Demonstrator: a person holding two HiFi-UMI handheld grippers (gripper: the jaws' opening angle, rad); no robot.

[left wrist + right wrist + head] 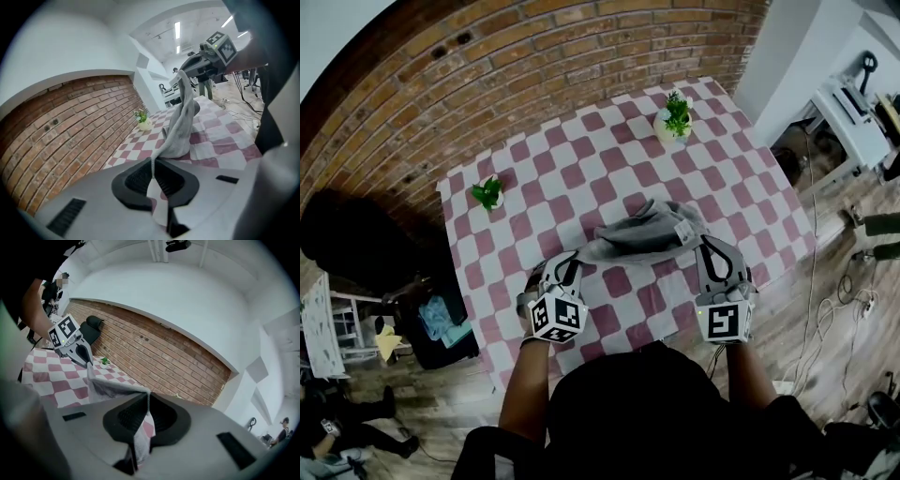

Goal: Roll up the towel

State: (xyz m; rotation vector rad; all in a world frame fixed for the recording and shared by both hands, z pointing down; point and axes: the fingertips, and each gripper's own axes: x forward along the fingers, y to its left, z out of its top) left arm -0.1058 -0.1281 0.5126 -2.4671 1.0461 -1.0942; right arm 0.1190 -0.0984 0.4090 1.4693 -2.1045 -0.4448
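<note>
A grey towel (645,233) hangs bunched above the pink-and-white checked table (609,155), lifted at its two near corners. My left gripper (565,265) is shut on the towel's left corner; in the left gripper view the towel (182,123) runs from between the jaws up to the other gripper (206,56). My right gripper (715,251) is shut on the right corner, and the right gripper view shows the towel (115,389) stretched from its jaws across to the left gripper (75,348). The towel's far part still rests on the table.
Two small potted plants stand on the table: one (675,117) at the far right, one (488,193) at the left edge. A brick wall (487,66) runs behind the table. The person's arms and dark torso fill the near side. Cables and furniture lie on the wooden floor to the right.
</note>
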